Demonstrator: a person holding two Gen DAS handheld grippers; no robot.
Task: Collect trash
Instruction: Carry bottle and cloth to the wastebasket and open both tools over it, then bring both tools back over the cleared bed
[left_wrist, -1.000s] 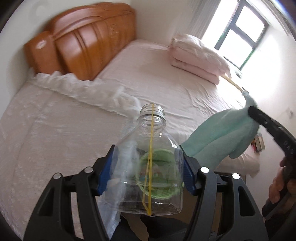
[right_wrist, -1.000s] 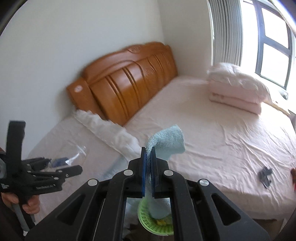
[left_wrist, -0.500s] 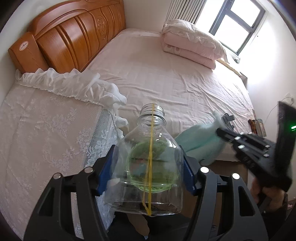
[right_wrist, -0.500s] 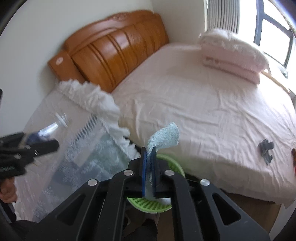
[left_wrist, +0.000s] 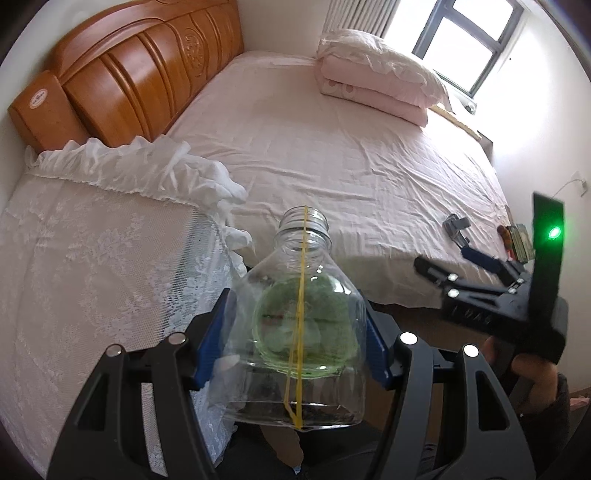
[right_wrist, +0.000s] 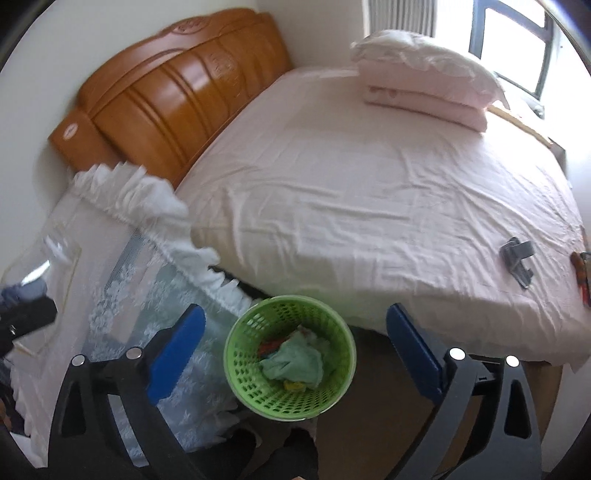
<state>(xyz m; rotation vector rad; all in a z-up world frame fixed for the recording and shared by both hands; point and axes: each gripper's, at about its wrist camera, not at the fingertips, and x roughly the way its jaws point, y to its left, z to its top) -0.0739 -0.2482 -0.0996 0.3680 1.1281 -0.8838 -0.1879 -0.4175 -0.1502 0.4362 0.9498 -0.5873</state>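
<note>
My left gripper (left_wrist: 299, 328) is shut on a clear plastic bottle (left_wrist: 299, 332) with no cap and a yellow band around it. The green bin shows blurred through the bottle. In the right wrist view the green mesh bin (right_wrist: 236, 373) stands on the floor beside the bed, directly below my right gripper (right_wrist: 293, 354), which is open and empty. A teal cloth (right_wrist: 295, 363) lies inside the bin with other scraps. The right gripper (left_wrist: 447, 266) also shows in the left wrist view, at the right.
A bed with a pink sheet (right_wrist: 369, 206) and a folded quilt and pillow (right_wrist: 424, 77) fills the view. A lace-covered cabinet (left_wrist: 92, 277) stands left of the bin. A grey clip (right_wrist: 517, 254) lies near the bed's edge.
My right gripper has opened and the teal cloth has dropped into the green bin. My left gripper still holds the bottle and has tilted down toward the bin.
</note>
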